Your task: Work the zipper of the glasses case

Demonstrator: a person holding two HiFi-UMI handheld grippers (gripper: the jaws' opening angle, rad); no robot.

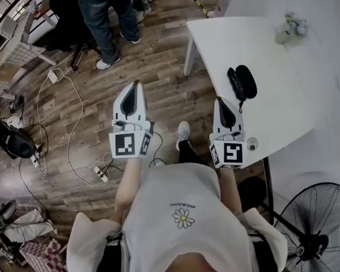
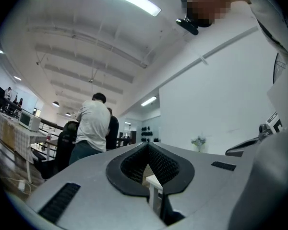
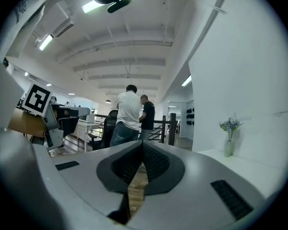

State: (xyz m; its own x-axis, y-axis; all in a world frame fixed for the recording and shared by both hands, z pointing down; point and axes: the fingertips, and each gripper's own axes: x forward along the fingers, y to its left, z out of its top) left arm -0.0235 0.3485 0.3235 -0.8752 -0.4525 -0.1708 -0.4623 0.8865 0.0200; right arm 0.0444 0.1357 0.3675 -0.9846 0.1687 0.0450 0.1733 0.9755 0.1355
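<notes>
Status check, task not yet begun: my left gripper (image 1: 137, 85) and right gripper (image 1: 220, 100) are both closed with nothing between the jaws; each gripper view shows the ribbed pads meeting at the tip and only the room beyond. I hold both out level in front of my chest, pointing forward, the left one over the wood floor (image 1: 158, 61) and the right one at the near edge of the white table (image 1: 283, 95). My guess is this is a ready pose ahead of the reach. The glasses case (image 1: 242, 82), black and oval, lies flat on that table just beyond the right gripper's tip and a little to its right, apart from both grippers. A thin dark loop trails from its near end, possibly the zipper pull or a strap; I cannot tell which, nor whether the zip is done up. Neither gripper view shows the case. A small flower vase (image 1: 289, 30) stands far back on the table, well clear. Next move, as I judge it: open one gripper to pin the case body and bring the other to the pull.
</notes>
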